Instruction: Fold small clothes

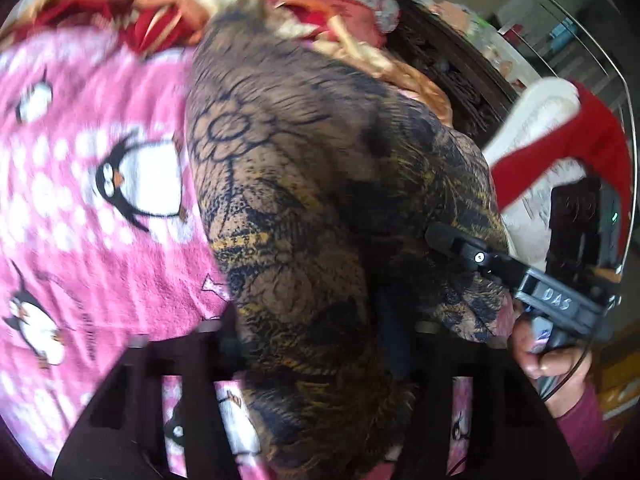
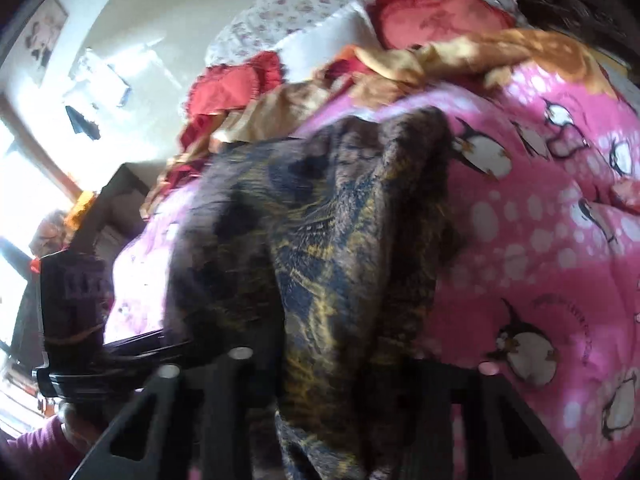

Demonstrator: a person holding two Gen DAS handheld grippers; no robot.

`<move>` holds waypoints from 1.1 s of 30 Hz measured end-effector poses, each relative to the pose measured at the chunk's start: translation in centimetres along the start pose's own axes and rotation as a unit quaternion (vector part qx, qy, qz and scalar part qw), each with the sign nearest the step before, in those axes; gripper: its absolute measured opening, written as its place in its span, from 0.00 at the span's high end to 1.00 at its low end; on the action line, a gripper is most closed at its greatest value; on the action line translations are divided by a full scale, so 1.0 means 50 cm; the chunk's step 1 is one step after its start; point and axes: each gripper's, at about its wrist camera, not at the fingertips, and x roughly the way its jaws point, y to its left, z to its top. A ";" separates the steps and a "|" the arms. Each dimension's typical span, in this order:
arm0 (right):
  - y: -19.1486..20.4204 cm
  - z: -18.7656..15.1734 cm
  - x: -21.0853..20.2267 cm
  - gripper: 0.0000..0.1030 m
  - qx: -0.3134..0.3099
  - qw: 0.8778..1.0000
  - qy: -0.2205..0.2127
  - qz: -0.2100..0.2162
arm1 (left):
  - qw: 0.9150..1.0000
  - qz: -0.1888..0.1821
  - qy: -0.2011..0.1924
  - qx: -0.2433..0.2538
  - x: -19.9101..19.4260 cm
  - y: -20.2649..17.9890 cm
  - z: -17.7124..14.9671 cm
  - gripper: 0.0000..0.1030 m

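A brown garment (image 1: 304, 208) with black flower outlines and yellow streaks hangs lifted over the pink penguin blanket (image 1: 80, 240). My left gripper (image 1: 316, 344) is shut on the garment's near edge, and the cloth drapes over its fingers. My right gripper (image 1: 444, 236) shows at the right in the left wrist view, pinching the garment's other edge. In the right wrist view the garment (image 2: 320, 240) fills the middle and my right gripper (image 2: 328, 364) is shut on it. The left gripper's body (image 2: 76, 320) shows at the left there, its tips hidden by cloth.
Red and gold bedding (image 1: 160, 8) and pillows (image 2: 436, 16) are piled at the far end of the bed. A white chair with a red cloth (image 1: 592, 136) stands to the right. Dark wooden furniture (image 1: 448, 64) lies beyond the bed. A bright window (image 2: 24, 184) is at left.
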 end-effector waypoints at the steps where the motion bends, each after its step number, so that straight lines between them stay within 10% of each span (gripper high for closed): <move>1: 0.016 -0.001 -0.013 0.70 -0.005 1.000 -0.003 0.004 | 1.000 -0.003 -0.003 0.006 -0.014 -0.005 -0.002 0.64; 13: 0.247 -0.134 -0.072 0.69 -0.020 0.993 0.059 0.105 | 0.998 0.048 0.024 0.011 -0.280 0.049 -0.208 0.64; 17: 0.275 -0.230 -0.009 0.53 -0.061 0.992 0.105 0.017 | 0.988 0.127 0.081 -0.020 -0.257 0.136 -0.306 0.62; 25: 0.330 -0.214 -0.078 0.53 -0.087 0.995 0.056 -0.011 | 0.982 0.188 -0.002 -0.031 -0.329 0.124 -0.347 0.42; 33: 0.359 -0.194 0.124 0.53 -0.156 0.977 0.090 -0.112 | 0.968 0.250 -0.026 -0.017 -0.271 0.096 -0.306 0.42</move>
